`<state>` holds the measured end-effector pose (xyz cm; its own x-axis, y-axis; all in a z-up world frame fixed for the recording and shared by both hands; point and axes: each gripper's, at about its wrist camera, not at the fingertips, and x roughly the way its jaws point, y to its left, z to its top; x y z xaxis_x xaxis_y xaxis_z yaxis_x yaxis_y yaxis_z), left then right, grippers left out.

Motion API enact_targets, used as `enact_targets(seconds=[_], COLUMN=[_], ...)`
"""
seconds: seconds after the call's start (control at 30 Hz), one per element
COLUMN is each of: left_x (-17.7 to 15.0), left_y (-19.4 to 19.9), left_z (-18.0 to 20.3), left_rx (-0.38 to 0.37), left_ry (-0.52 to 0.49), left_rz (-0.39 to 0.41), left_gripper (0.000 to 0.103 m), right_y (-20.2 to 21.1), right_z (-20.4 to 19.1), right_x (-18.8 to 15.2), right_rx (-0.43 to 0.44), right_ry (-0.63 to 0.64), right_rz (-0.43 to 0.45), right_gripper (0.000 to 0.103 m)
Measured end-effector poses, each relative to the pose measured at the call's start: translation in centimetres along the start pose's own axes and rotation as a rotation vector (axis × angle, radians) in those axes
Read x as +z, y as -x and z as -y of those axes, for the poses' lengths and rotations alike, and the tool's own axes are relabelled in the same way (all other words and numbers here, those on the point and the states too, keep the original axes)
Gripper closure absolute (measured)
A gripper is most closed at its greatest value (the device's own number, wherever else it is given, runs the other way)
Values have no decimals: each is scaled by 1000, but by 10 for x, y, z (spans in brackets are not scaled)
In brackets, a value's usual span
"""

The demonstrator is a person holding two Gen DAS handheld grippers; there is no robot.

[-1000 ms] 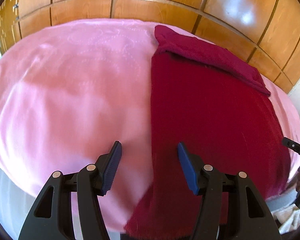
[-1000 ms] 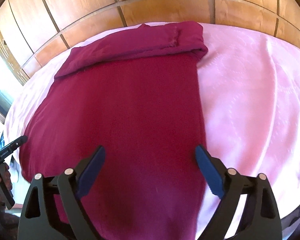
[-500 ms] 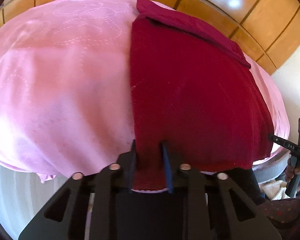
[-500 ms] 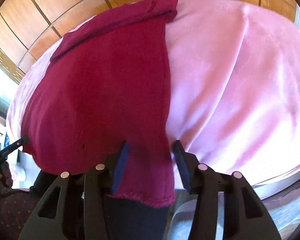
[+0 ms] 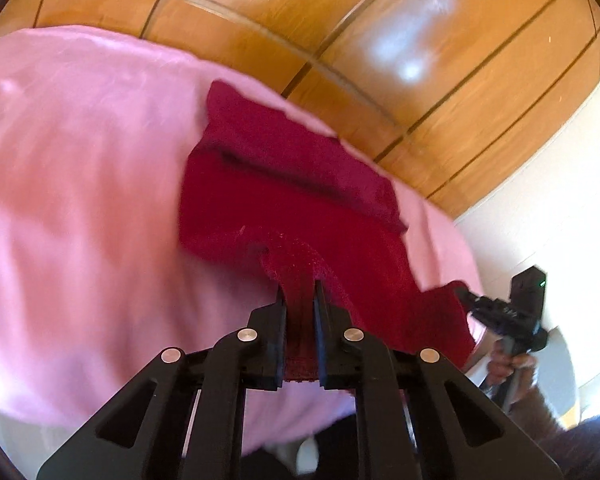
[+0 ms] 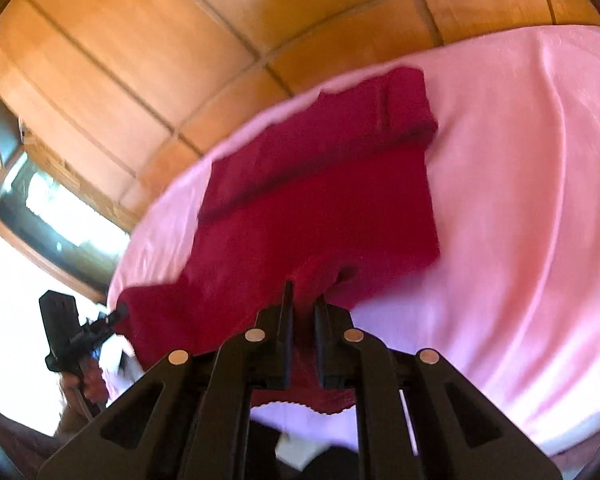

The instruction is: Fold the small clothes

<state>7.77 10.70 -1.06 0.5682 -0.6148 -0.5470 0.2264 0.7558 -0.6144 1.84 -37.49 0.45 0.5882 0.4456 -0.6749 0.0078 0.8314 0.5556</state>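
Pinching the near hem of the maroon garment (image 5: 292, 200), left gripper (image 5: 299, 288) and right gripper (image 6: 303, 300), just closed, lift it; next, carrying it evenly toward the far folded edge.

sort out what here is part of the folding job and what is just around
In the job:
- red garment, near edge pinched at two spots
- left gripper, jaws just closed on the garment
- right gripper, jaws just closed on the garment
- pink sheet it lies on

Just around:
- wood panelling
- window
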Motion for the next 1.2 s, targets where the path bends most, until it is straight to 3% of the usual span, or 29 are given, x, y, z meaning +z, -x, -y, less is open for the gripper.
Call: enact_targets(seconds=[0.17,0.33,0.37,0.4,0.43,0.47,0.5,0.53,0.67,0.8,0.9,1.0,1.03,1.07,1.1,1.2], left_x=[40,73,78,82,87,91,93,95,92,57,35,27,27,28,29,31], left_y=[-34,-70,-74,-76,-75,-71,-68,-62,-48,-48,-52,-64,-66,-68,-73,-71], left_z=[-13,-39,-44,-47,-50,-55,-61,-70,-83,-86,-84,-69,-68,-69,-70,-73], left_rx=[30,63,77,70,67,72,68,45,109,125,124,113,131,142,144,126], left_ry=[13,111,137,152,171,201,227,275,272,197,171,119,107,104,113,142], left_rz=[18,-19,-15,-12,7,32,47,67,86,-10,-37,-53,-50,-51,-69,-60], left_gripper=[93,92,88,74,65,45,37,37,37,37,37,37,39,62,74,82], right_y=[-29,-55,-57,-57,-58,-56,-53,-47,-27,-23,-32,-48,-51,-52,-51,-40], right_z=[24,43,45,48,51,52,54,55,58,59,59,62,62,62,61,57], right_x=[34,59,63,63,65,66,67,67,60,39,18,9,9,9,10,12], right_rx=[-48,-96,-99,-99,-86,-72,-62,-40,-39,-89,-146,-185,-197,-202,-196,-172], right_ry=[-82,-145,-152,-159,-174,-186,-195,-205,-203,-158,-116,-105,-102,-106,-118,-126], right_rz=[20,16,18,18,22,35,57,81,108,67,14,-6,-8,-7,-2,17], right_gripper=[96,95,91,89,76,50,38,28,20,23,35,60,75,81,85,90])
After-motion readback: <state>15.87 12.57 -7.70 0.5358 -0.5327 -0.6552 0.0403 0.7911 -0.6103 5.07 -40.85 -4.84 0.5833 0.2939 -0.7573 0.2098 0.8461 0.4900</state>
